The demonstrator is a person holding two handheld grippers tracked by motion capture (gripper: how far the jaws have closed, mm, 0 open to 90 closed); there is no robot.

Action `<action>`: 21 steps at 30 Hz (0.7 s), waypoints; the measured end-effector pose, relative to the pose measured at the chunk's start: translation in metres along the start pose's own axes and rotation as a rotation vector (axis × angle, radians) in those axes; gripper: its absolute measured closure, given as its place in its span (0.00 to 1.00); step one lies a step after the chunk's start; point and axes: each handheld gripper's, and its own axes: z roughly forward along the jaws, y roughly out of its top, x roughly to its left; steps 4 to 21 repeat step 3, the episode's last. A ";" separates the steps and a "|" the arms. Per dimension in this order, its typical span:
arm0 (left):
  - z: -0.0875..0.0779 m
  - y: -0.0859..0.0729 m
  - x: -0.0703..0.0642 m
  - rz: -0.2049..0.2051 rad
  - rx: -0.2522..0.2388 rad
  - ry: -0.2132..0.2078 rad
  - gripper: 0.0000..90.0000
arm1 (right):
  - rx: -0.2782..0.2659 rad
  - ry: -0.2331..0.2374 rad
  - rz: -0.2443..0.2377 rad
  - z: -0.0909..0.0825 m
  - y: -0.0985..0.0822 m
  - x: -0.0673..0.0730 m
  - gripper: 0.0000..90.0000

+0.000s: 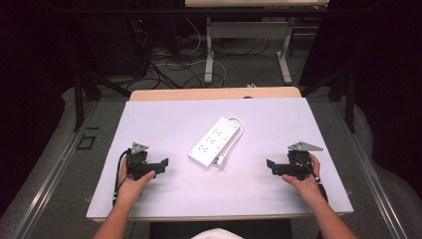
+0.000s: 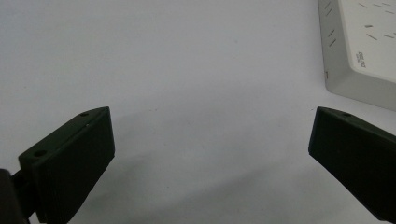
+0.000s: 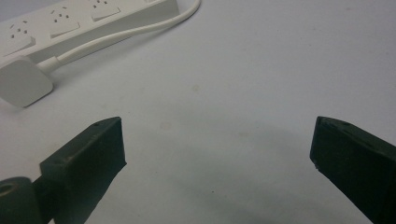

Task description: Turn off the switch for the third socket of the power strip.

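Flanking a glossy white power strip at frame centre.
We hold left gripper and right gripper spread apart over the matte desk; label unreadable.

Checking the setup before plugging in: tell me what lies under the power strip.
The white power strip lies flat on the pale sheet that covers the table, its cord looped beside it. What is directly under its body is hidden by the strip.

power strip cropped, socket detail blurred
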 end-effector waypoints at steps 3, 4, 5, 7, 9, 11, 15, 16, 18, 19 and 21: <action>-0.001 0.001 0.000 0.004 0.000 0.003 0.00 | 0.005 -0.011 0.003 0.002 -0.001 -0.003 0.03; -0.001 0.001 0.000 0.004 0.000 0.003 0.00 | 0.005 -0.011 0.003 0.002 -0.001 -0.003 0.03; -0.001 0.001 0.000 0.004 0.000 0.003 0.00 | 0.005 -0.011 0.003 0.002 -0.001 -0.003 0.03; -0.001 0.001 0.000 0.004 0.000 0.003 0.00 | 0.005 -0.011 0.003 0.002 -0.001 -0.003 0.03; -0.001 0.001 0.000 0.004 0.000 0.003 0.00 | 0.005 -0.011 0.003 0.002 -0.001 -0.003 0.03; -0.001 0.001 0.000 0.004 0.000 0.003 0.00 | 0.005 -0.011 0.003 0.002 -0.001 -0.003 0.03; -0.001 0.001 0.000 0.004 0.000 0.003 0.00 | 0.005 -0.011 0.003 0.002 -0.001 -0.003 0.03; -0.001 0.001 0.000 0.004 0.000 0.003 0.00 | 0.005 -0.011 0.003 0.002 -0.001 -0.003 0.03; -0.001 0.001 0.000 0.004 0.000 0.003 0.00 | 0.005 -0.011 0.003 0.002 -0.001 -0.003 0.03; -0.001 0.001 0.000 0.004 0.000 0.003 0.00 | 0.005 -0.011 0.003 0.002 -0.001 -0.003 0.03; -0.001 0.001 0.000 0.004 0.000 0.003 0.00 | 0.005 -0.011 0.003 0.002 -0.001 -0.003 0.03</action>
